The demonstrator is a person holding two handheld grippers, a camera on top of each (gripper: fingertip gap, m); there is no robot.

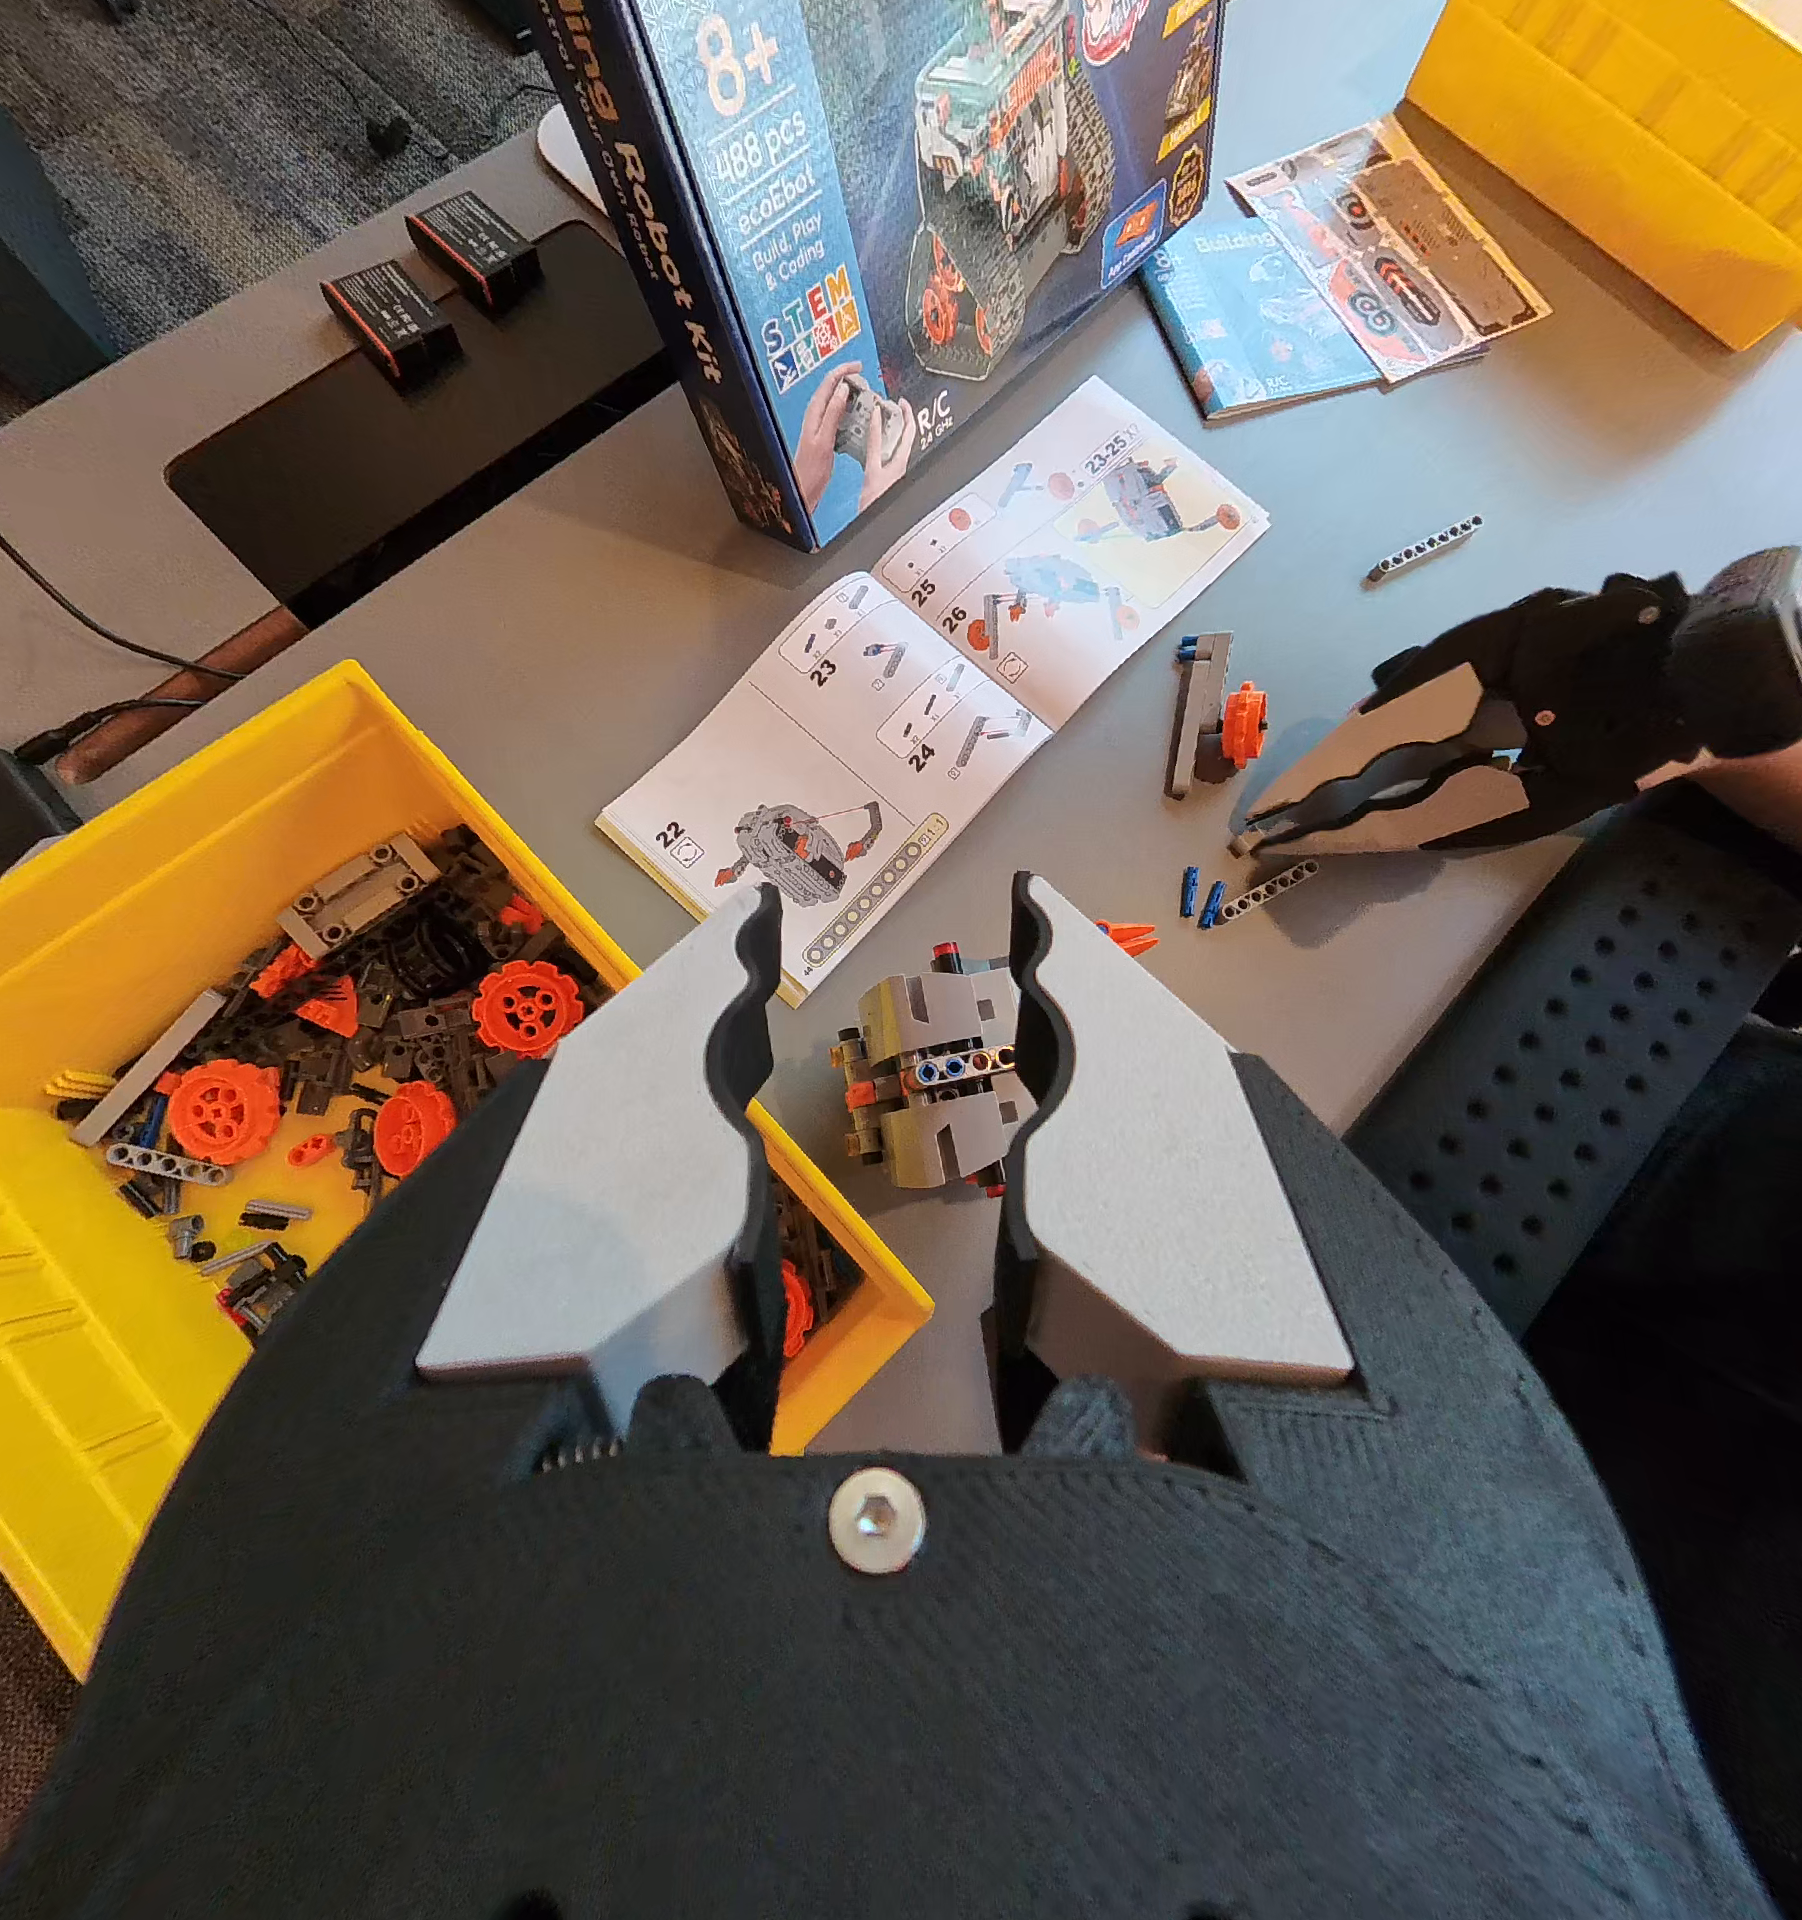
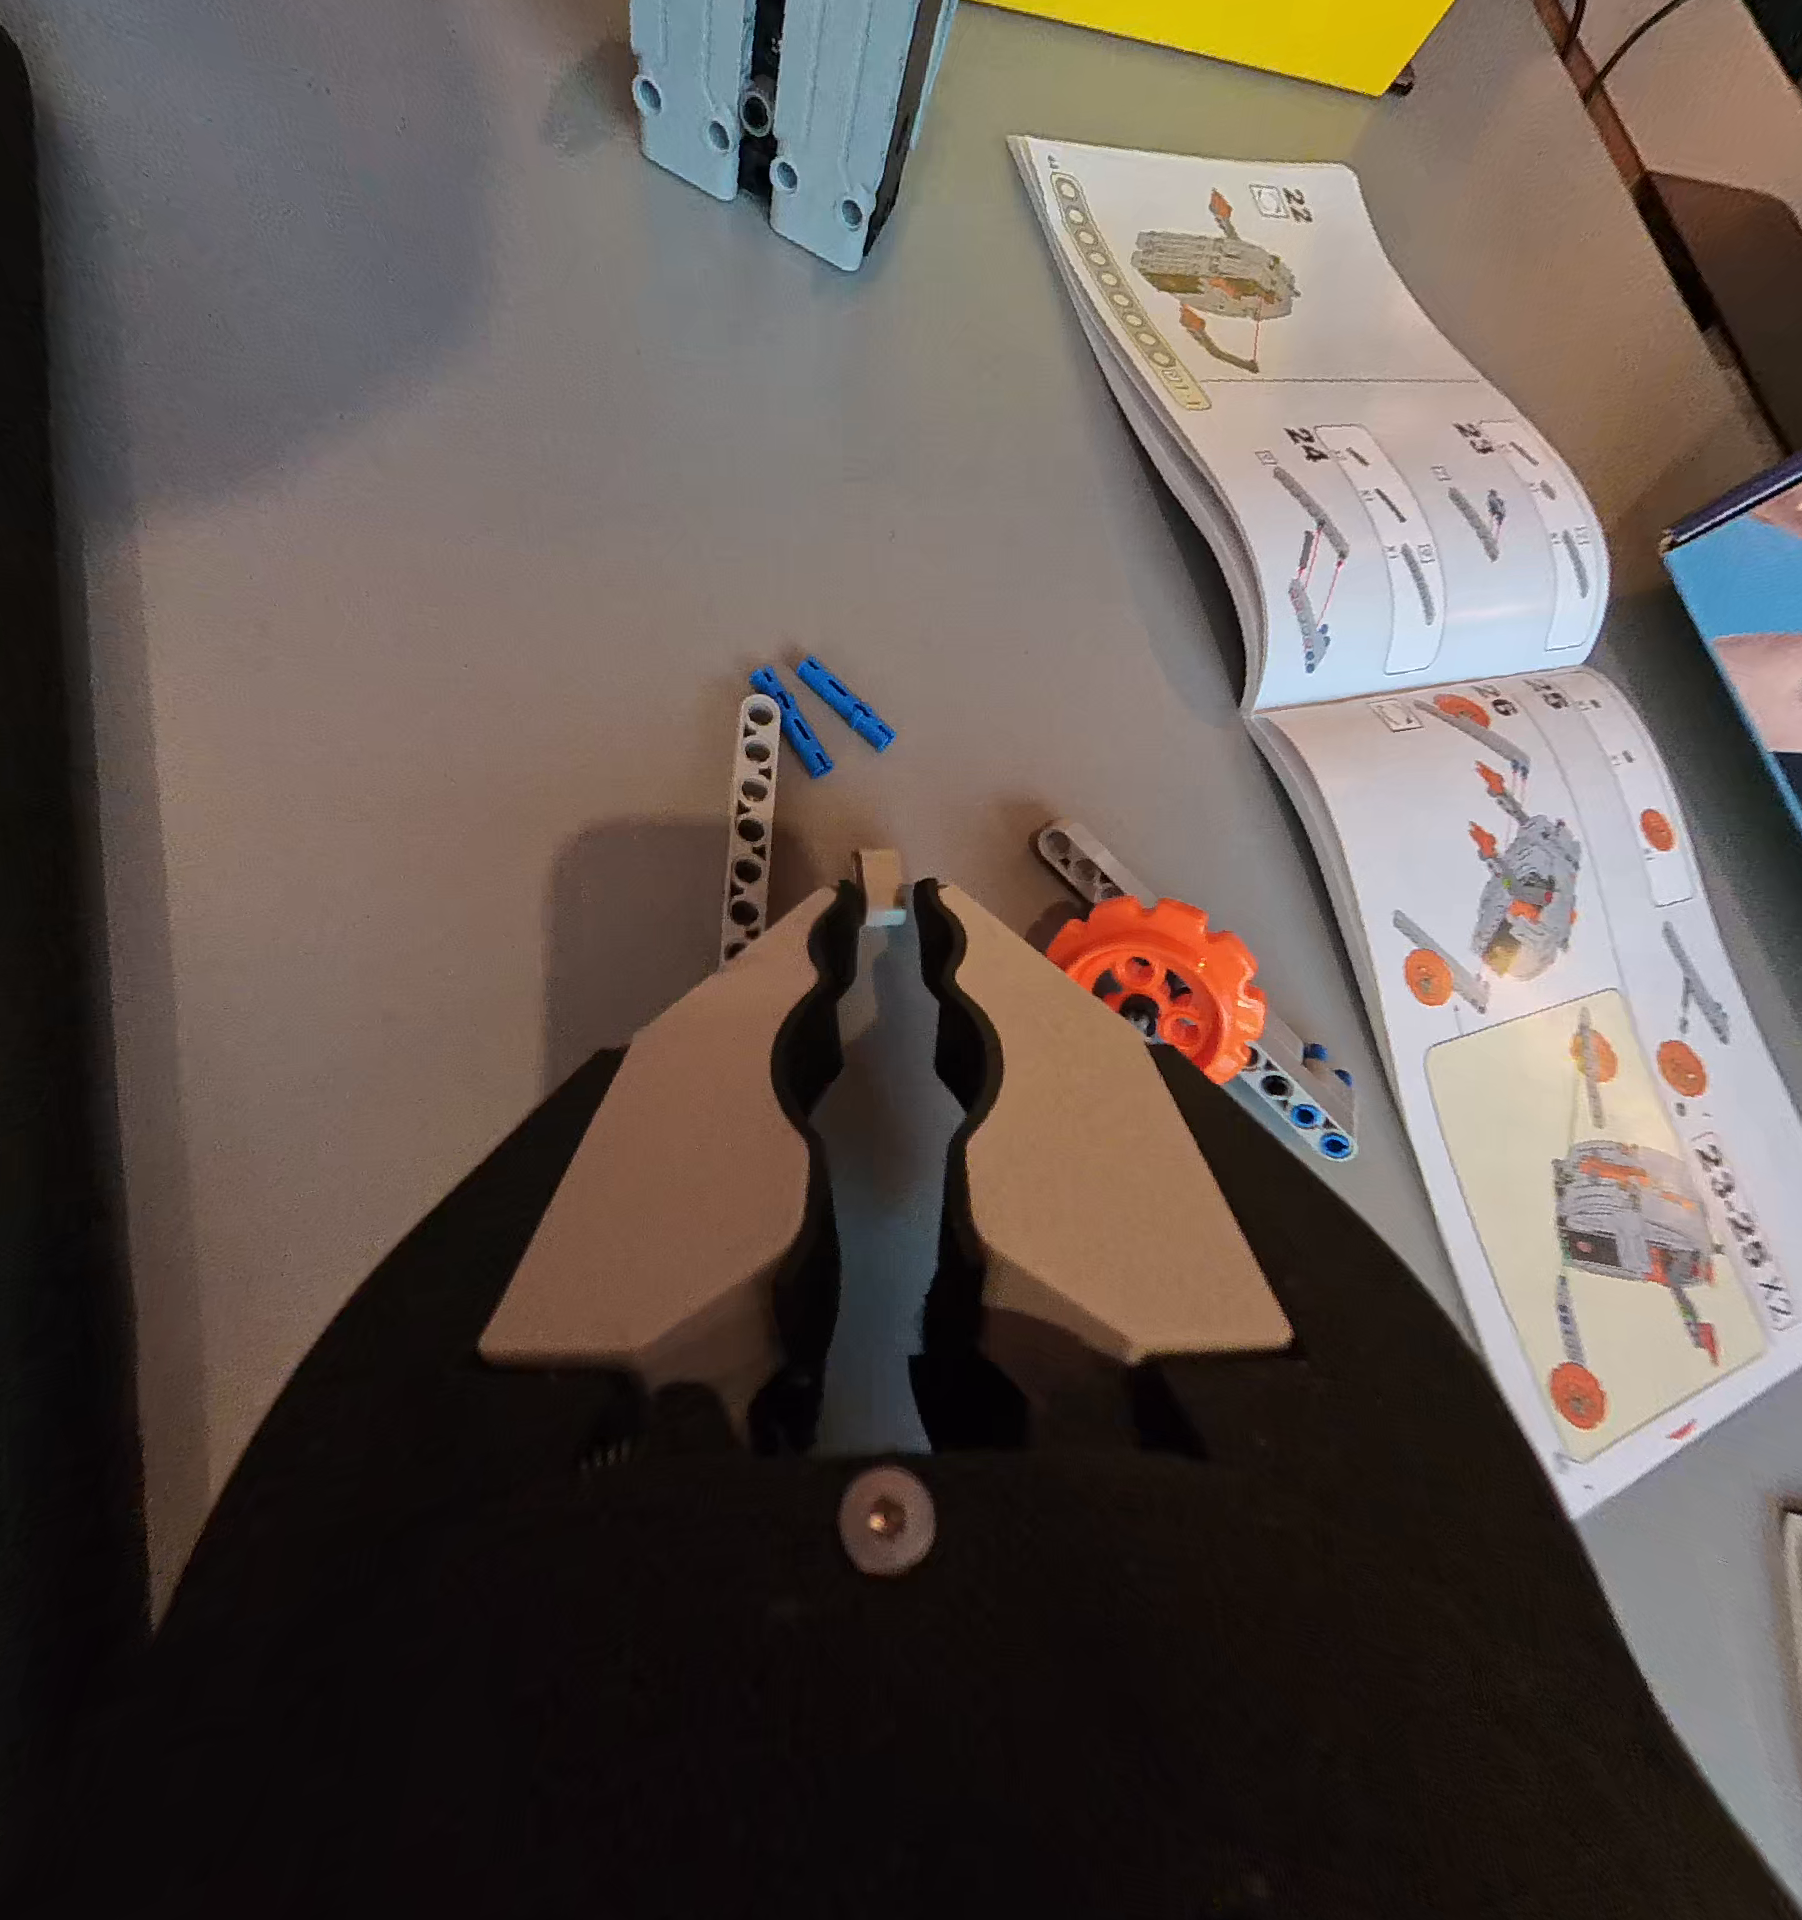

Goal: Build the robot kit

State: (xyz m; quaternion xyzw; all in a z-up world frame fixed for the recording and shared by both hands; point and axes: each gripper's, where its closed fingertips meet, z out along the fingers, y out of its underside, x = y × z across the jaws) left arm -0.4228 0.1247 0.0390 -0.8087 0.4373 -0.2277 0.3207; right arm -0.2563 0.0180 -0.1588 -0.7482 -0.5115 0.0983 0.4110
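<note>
Left tongs [image 1: 895,899] hang spread wide, holding nothing, just above a half-built grey model [image 1: 928,1070] that sits on the worktop [image 1: 564,644] at the near right corner of a yellow bin [image 1: 66,1351]. Right tongs [image 2: 884,899] are drawn nearly together, their tips down at the worktop and pinching a small grey piece [image 2: 881,883] (the grip looks light, only at the very tips).

So far one chunky body is put together, and a short grey arm carries an orange wheel [image 2: 1151,982]. That arm lies just right of the right tongs. Much is loose: two blue pins [image 2: 819,712] and a holed grey strip [image 2: 757,821] lie just beyond the pinched piece, another strip [image 1: 1422,545] lies alone farther off, and the bin holds a heap of orange wheels, grey strips and dark bits. An instruction booklet [image 1: 876,727] lies open between the model and the tall kit box [image 1: 824,260].

The left wrist view alone takes in the bin's contents and the whole box. It also shows a second booklet with a sticker sheet [image 1: 1396,270], another yellow bin [image 1: 1655,187] at the far right, two small black packs [image 1: 440,281] at the far left, and the right tongs from the side. The right wrist view alone shows the pinched piece clearly, the pins lying apart from each other, and the blue pin ends in the arm under the wheel. It catches the model only at its far edge.
</note>
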